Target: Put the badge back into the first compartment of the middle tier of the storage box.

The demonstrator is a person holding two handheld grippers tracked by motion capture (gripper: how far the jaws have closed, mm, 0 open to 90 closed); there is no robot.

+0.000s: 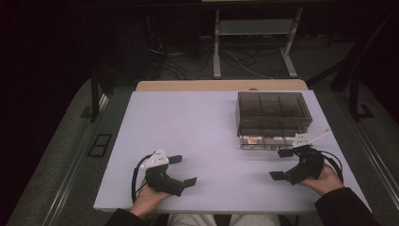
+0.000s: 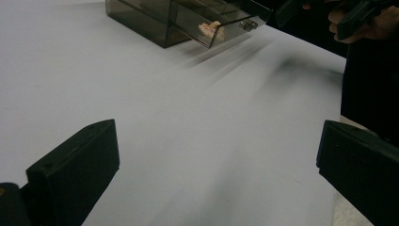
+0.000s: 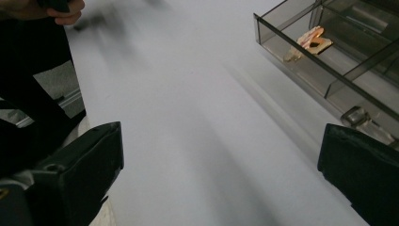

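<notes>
Resting at the near left of the white worktop (image 1: 197, 127), the left hand-held gripper (image 1: 182, 170) sits in the person's left hand (image 1: 147, 197) with its jaws spread wide and nothing between them — its own view shows bare white surface in the gap. Its jaws point toward the right of the worktop.

Farther right, at the far right of the worktop, stands a smoky clear plastic organiser box (image 1: 273, 114) with inner dividers. Its lowest drawer (image 3: 329, 70) is pulled out toward the near edge, and a small orange-and-cream piece (image 3: 311, 40) lies in the drawer's left compartment; what it is cannot be told.

At the near right, the right hand-held gripper (image 1: 281, 164) is held in the right hand (image 1: 324, 179), just near of the open drawer — jaws wide apart and empty, one tip close to the drawer front, though contact cannot be judged.
</notes>
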